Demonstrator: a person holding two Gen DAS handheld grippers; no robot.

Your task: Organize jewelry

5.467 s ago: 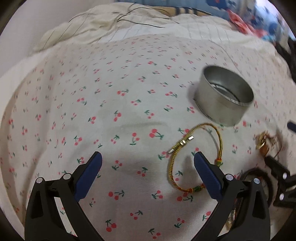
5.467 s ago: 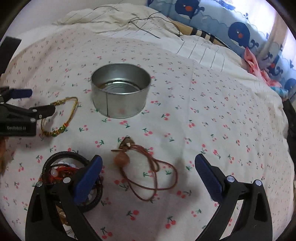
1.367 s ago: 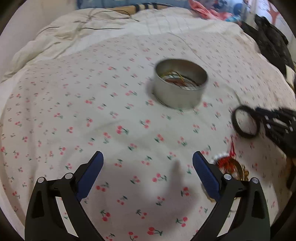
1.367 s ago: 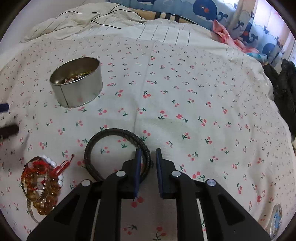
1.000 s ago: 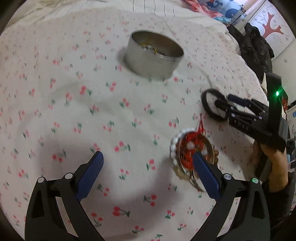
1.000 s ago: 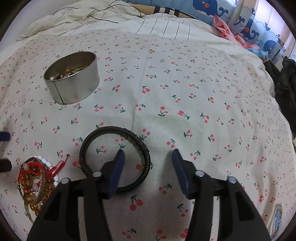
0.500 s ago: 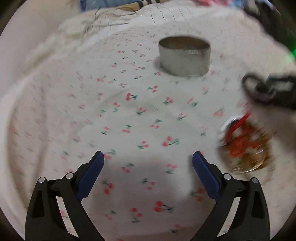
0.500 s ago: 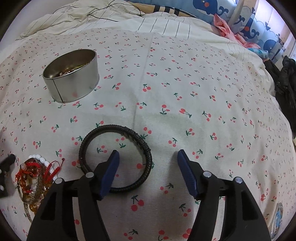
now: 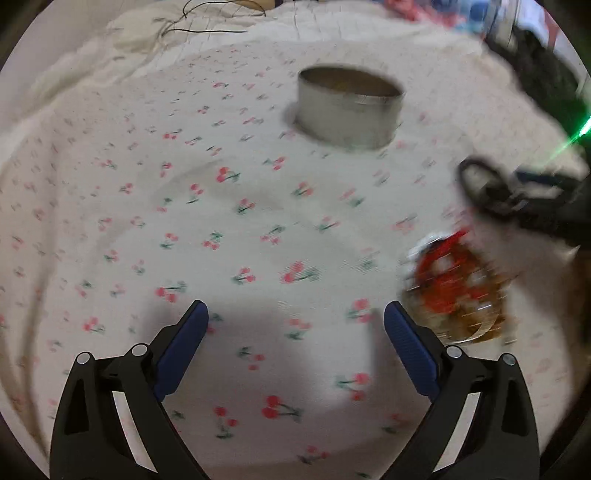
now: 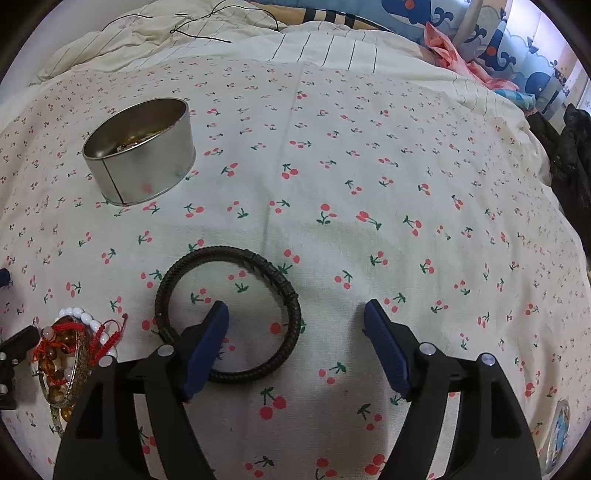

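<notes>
A round metal tin [image 10: 142, 151] stands on the cherry-print bedsheet [image 10: 369, 166] and holds some jewelry; it also shows in the left wrist view [image 9: 349, 107]. A black braided bracelet [image 10: 258, 260] lies flat on the sheet. My right gripper [image 10: 295, 317] is open and empty, its left finger over the inside of the bracelet. A pile of red, white and amber bead bracelets [image 10: 70, 350] lies to the left, blurred in the left wrist view [image 9: 454, 291]. My left gripper [image 9: 295, 321] is open and empty above bare sheet, left of the pile.
A rumpled striped duvet [image 10: 221, 33] with a thin black cable lies behind the sheet. Whale-print pillows [image 10: 461, 29] and dark clothes [image 10: 569, 155] sit at the far right. The right gripper shows as a dark blur in the left wrist view [image 9: 532, 199].
My right gripper let go of the black bracelet and has opened wider over it. My left gripper has swung about over the sheet, open all along; its view is motion-blurred.
</notes>
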